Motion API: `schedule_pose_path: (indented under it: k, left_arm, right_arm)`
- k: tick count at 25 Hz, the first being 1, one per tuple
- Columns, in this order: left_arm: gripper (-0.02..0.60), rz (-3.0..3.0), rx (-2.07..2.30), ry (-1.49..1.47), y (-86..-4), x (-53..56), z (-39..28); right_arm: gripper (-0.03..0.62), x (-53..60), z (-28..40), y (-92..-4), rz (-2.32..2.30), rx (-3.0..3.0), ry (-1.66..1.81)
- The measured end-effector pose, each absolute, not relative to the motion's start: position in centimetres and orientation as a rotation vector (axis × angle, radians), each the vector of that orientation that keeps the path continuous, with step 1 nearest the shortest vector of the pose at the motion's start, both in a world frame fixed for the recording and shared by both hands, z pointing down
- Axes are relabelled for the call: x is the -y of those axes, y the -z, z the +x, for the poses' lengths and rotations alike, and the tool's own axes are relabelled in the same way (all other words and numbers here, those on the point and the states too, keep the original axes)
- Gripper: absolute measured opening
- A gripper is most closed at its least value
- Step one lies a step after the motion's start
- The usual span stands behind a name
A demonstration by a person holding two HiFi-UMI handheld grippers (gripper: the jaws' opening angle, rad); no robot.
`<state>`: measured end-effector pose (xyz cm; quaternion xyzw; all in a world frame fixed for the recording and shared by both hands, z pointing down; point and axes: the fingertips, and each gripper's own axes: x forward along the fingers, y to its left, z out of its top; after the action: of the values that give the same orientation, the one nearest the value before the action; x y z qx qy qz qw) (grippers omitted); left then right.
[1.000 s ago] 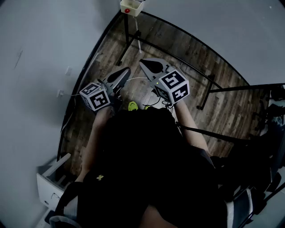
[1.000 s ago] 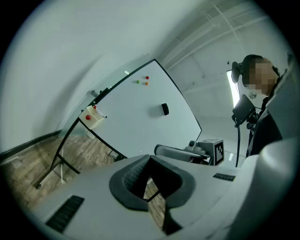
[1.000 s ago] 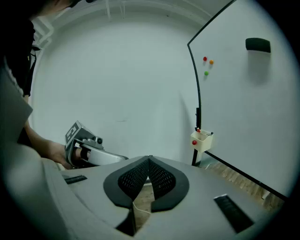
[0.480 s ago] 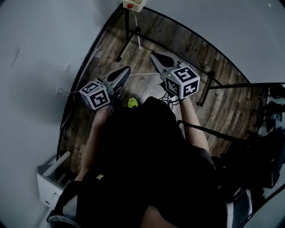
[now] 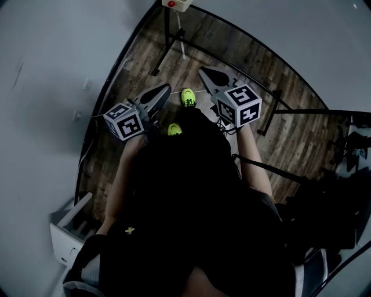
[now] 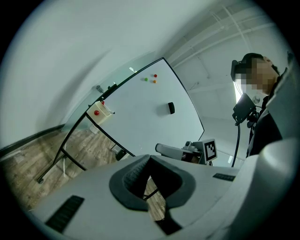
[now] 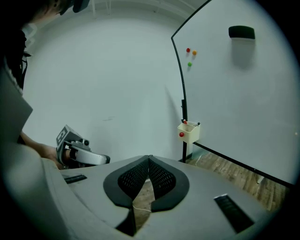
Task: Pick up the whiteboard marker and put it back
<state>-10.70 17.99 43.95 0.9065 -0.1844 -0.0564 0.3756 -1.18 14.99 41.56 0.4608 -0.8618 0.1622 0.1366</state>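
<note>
A whiteboard (image 6: 140, 119) stands on a black frame ahead of me. On its left post hangs a cream holder (image 7: 189, 132) with a red dot, and small marker tips poke out of its top; the holder (image 5: 175, 3) sits at the top edge of the head view. My left gripper (image 5: 164, 89) is shut and holds nothing, its pads (image 6: 140, 176) meeting at the tip. My right gripper (image 5: 204, 72) is also shut and holds nothing, its meshed pads (image 7: 161, 178) pressed together. Both hang in the air well short of the holder.
A black eraser (image 7: 241, 32) and small coloured magnets (image 7: 190, 54) sit on the board. The stand's black legs (image 5: 165, 49) spread over the wooden floor (image 5: 232, 52). My yellow-green shoes (image 5: 188, 97) show between the grippers. A grey wall (image 5: 52, 75) lies to the left.
One yellow-green shoe has stepped forward between the grippers. The right gripper has shifted rightward in the head view, and the holder has slid toward the frame's top edge. Both jaws stay shut.
</note>
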Motion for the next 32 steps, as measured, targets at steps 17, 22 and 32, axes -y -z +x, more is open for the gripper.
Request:
schedule_pose_path:
  k: [17,22,32]
  left_arm:
    - [0.014,2.289,0.589,0.14,-44.0,-5.5,-7.8]
    - [0.014,2.287,0.607,0.143,-43.8,-1.2,-5.6]
    - [0.014,2.278,0.661,0.154,-43.3,5.5,-2.5]
  right_arm:
    - [0.017,-1.5,-0.1,-42.5,1.19,2.523,-0.41]
    - [0.026,2.9,1.5,-42.7,1.157,2.525,-0.404]
    - [0.037,10.5,3.6,-42.0,1.1,2.54,-0.346]
